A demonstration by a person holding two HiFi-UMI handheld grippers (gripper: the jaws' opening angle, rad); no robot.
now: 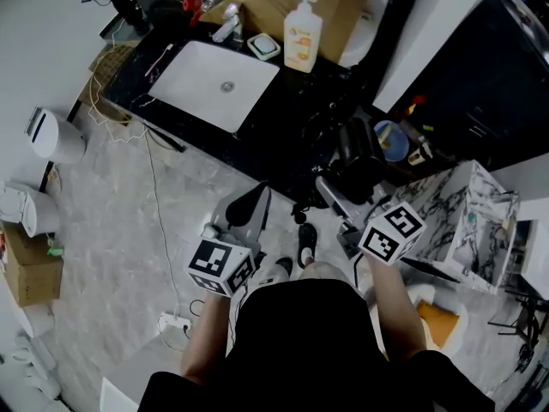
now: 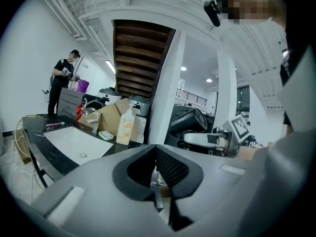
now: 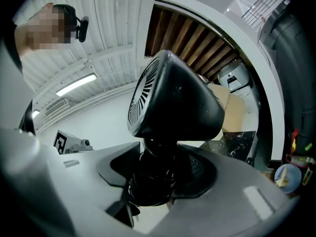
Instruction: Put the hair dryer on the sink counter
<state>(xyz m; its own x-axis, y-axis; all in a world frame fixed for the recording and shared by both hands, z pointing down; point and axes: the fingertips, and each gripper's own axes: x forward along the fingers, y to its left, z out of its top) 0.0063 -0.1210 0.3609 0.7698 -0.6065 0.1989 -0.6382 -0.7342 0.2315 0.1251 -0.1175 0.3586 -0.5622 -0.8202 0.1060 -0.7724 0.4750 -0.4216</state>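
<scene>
Fingers (image 3: 200, 168) of the right gripper (image 3: 153, 179) clamp the hair dryer (image 3: 173, 100) by its handle.
Rigid, top-heavy, likely slick; the handle looks the sensible hold. It hangs aloft near the desk (image 1: 287, 123); left gripper (image 2: 157, 184) closed, empty.

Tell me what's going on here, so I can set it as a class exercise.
A person facing the black sink counter holds grey tongs in each hand. The right tongs are clamped on the cord-wrapped handle of a black hair dryer, which is held up in the air and not yet set down. The left tongs are shut with nothing in them. On the counter are a white basin and a white pump bottle.
</scene>
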